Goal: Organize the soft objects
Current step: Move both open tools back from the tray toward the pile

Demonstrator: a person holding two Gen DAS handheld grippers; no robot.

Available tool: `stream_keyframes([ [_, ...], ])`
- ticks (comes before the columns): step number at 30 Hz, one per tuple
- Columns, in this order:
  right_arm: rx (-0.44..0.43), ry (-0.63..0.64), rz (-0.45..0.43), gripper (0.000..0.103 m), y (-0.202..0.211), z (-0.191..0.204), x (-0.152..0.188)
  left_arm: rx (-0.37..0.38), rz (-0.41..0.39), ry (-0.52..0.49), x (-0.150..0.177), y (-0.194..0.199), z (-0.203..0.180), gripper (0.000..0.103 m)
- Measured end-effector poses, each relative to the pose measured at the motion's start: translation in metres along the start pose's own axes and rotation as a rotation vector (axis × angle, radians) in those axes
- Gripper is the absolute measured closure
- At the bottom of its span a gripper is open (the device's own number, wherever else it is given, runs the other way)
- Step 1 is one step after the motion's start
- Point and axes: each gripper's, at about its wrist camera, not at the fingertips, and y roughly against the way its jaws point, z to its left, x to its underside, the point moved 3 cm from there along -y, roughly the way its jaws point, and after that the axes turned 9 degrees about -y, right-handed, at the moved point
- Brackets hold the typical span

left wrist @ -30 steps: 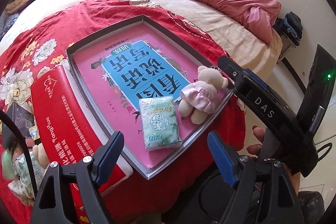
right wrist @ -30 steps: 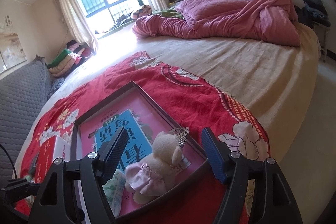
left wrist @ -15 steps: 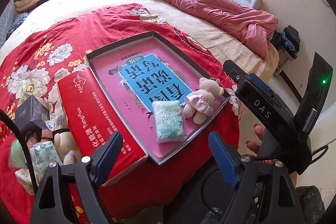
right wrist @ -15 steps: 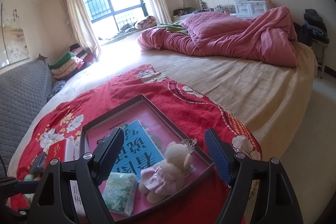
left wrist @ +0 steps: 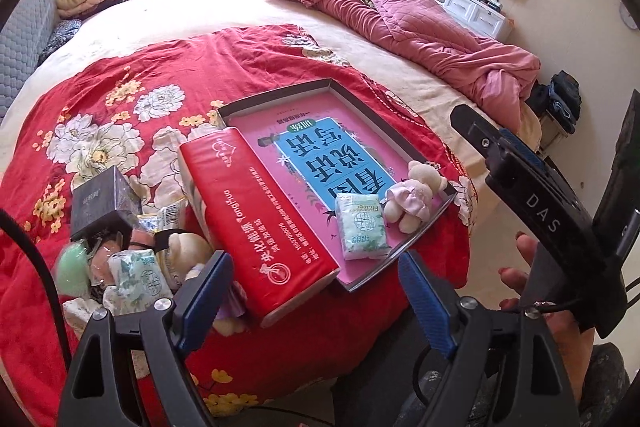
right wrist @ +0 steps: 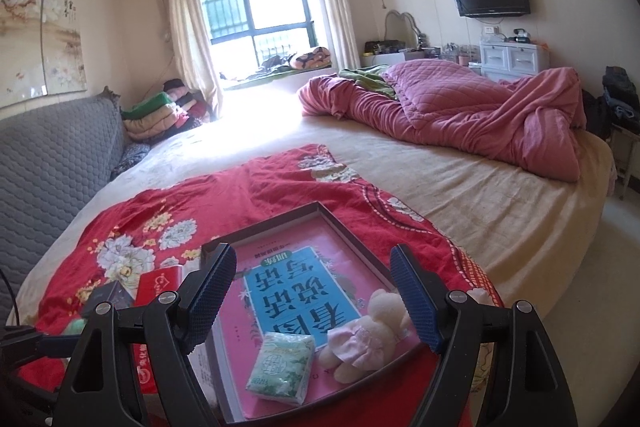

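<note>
Soft-toy pile just left of the wide-open, empty left gripper.
Right gripper likewise agape, empty, above the tray; farther off.

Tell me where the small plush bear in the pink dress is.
The plush bear lies inside the shallow box tray, in its near right corner, beside the green tissue pack.

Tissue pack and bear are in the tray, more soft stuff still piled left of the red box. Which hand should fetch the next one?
Left, probably. The left gripper is open and empty, with the pile of soft items just beyond its left finger. The right gripper, also open, faces the tray, with the red box between it and the pile.
</note>
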Motion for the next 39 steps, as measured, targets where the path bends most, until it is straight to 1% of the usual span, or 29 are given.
stream_keyframes([
  [9,-0.075,0.053,0.006,0.023,0.016,0.04,0.002,-0.034,-0.024,0.039,0.012,0.026,0.026,0.019],
  [21,-0.154,0.114,0.017,0.023,0.032,0.083,0.005,-0.109,-0.049,0.115,0.029,0.06,0.072,0.019],
  [30,-0.225,0.178,0.048,0.023,0.043,0.121,0.016,-0.158,-0.077,0.154,0.039,0.082,0.095,0.019],
  [33,-0.253,0.206,0.062,0.023,0.046,0.134,0.023,-0.161,-0.088,0.174,0.043,0.088,0.103,0.019],
  [39,-0.284,0.258,0.081,0.023,0.051,0.153,0.034,-0.194,-0.096,0.214,0.056,0.101,0.127,0.019],
])
